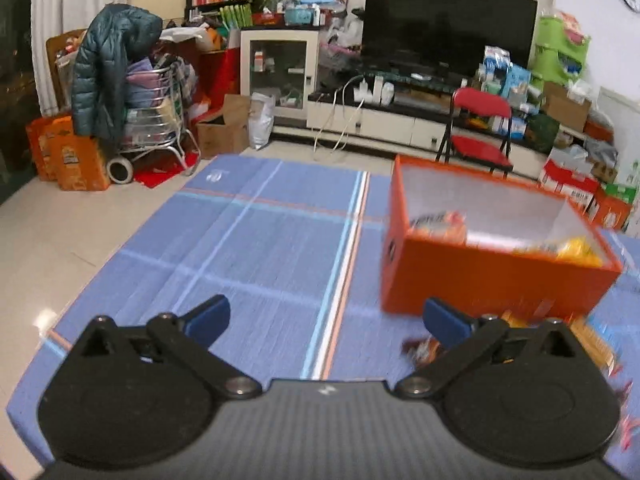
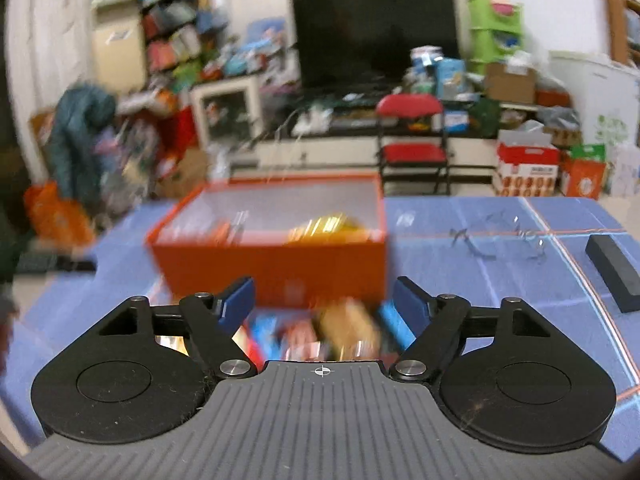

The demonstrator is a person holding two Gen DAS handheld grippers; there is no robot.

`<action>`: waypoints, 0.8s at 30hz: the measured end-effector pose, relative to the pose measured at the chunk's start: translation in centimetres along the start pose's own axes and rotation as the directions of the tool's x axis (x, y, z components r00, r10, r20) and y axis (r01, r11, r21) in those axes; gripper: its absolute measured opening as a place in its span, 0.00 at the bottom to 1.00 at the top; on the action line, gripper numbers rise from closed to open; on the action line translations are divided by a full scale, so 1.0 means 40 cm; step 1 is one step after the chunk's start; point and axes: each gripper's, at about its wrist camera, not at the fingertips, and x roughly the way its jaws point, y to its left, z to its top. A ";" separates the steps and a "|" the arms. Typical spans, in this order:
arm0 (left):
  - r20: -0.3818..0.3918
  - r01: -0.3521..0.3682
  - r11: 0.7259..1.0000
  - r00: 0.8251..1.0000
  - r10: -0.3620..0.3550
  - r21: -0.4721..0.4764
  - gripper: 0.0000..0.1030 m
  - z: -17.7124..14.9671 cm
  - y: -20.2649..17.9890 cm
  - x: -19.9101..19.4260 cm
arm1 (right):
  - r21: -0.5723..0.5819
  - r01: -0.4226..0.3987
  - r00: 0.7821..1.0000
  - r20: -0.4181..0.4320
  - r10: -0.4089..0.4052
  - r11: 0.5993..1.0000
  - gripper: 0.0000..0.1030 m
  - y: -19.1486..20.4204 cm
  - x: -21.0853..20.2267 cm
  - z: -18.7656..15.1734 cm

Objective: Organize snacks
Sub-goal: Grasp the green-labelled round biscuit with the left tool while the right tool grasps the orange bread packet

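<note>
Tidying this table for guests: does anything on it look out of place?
Yes: a pair of glasses and a dark case lie on the blue tablecloth, away from the orange box of snacks.

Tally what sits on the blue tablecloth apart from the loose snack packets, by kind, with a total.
Orange box: 1
Eyeglasses: 1
Dark rectangular block: 1
Total: 3
The snack packets in front of the box are too blurred to count.
</note>
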 end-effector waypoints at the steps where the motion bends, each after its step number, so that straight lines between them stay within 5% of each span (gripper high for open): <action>1: -0.001 0.004 0.999 1.000 -0.004 0.033 0.99 -0.019 0.004 -0.002 | -0.030 0.012 1.000 -0.005 -0.012 0.999 0.62 0.011 -0.010 -0.020; 6: -0.030 0.186 0.947 0.982 -0.184 0.261 0.99 -0.090 0.037 -0.005 | -0.045 -0.089 0.996 -0.019 0.088 0.995 0.61 0.057 -0.001 -0.057; 11: -0.038 0.262 0.872 0.962 -0.271 0.413 0.99 -0.135 0.084 -0.015 | -0.125 -0.134 0.991 -0.045 0.129 0.983 0.60 0.155 0.062 -0.049; 14: -0.053 0.299 0.779 0.944 -0.325 0.551 0.99 -0.164 0.076 0.002 | -0.170 -0.144 0.989 -0.066 0.134 0.975 0.58 0.195 0.101 -0.037; 16: -0.069 0.340 0.684 0.918 -0.391 0.645 0.99 -0.184 0.062 0.014 | -0.168 -0.145 0.988 -0.078 0.134 0.975 0.58 0.200 0.120 -0.030; 18: -0.115 0.380 0.627 0.900 -0.421 0.679 0.99 -0.197 0.047 0.035 | -0.145 -0.154 0.985 -0.095 0.141 0.977 0.58 0.193 0.133 -0.031; 21: -0.177 0.431 0.591 0.881 -0.439 0.682 0.99 -0.208 0.015 0.057 | -0.132 -0.152 0.983 -0.125 0.136 0.979 0.51 0.197 0.164 -0.032; 24: -0.200 0.439 0.589 0.882 -0.426 0.678 0.99 -0.222 0.002 0.072 | -0.111 -0.176 0.978 -0.136 0.161 0.978 0.47 0.203 0.177 -0.032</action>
